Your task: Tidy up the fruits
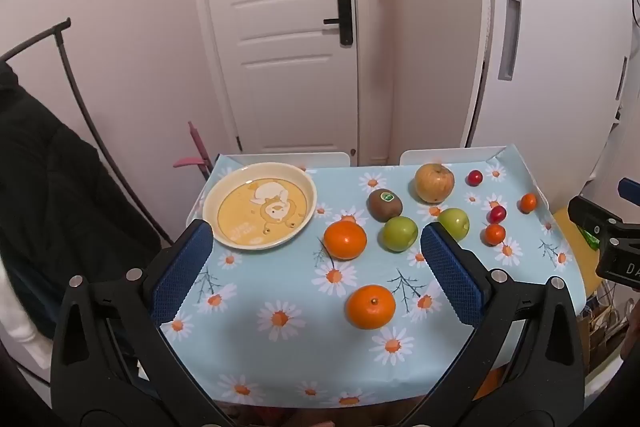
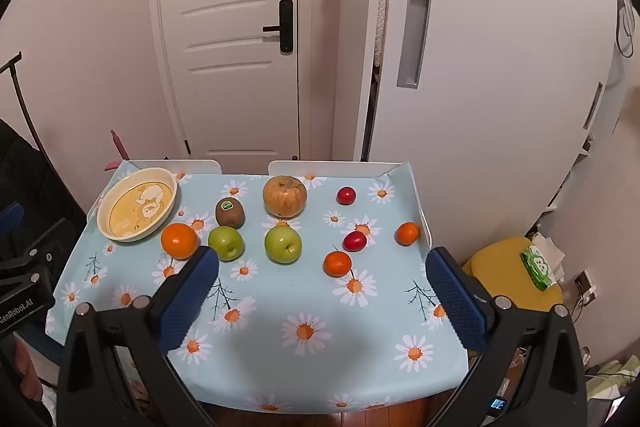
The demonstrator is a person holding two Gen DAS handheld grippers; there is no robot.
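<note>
On the worktop [image 1: 280, 291] w/ the daisy cloth your fruit is all loose; the yellow plate [image 1: 259, 206] sits far left w/ nothing on it; big orange [image 1: 371, 306] is nearest you, 2nd orange [image 1: 345, 239] just right of the plate; kiwi [image 1: 384, 205], two green apples [image 2: 256, 241] and the large apple [image 1: 434, 183] mid-table; small red & orange ones far right. Your left hand-held gripper [image 1: 316, 271] and right hand-held gripper [image 2: 322, 301] are both spread fully wide, gripping nothing.
</note>
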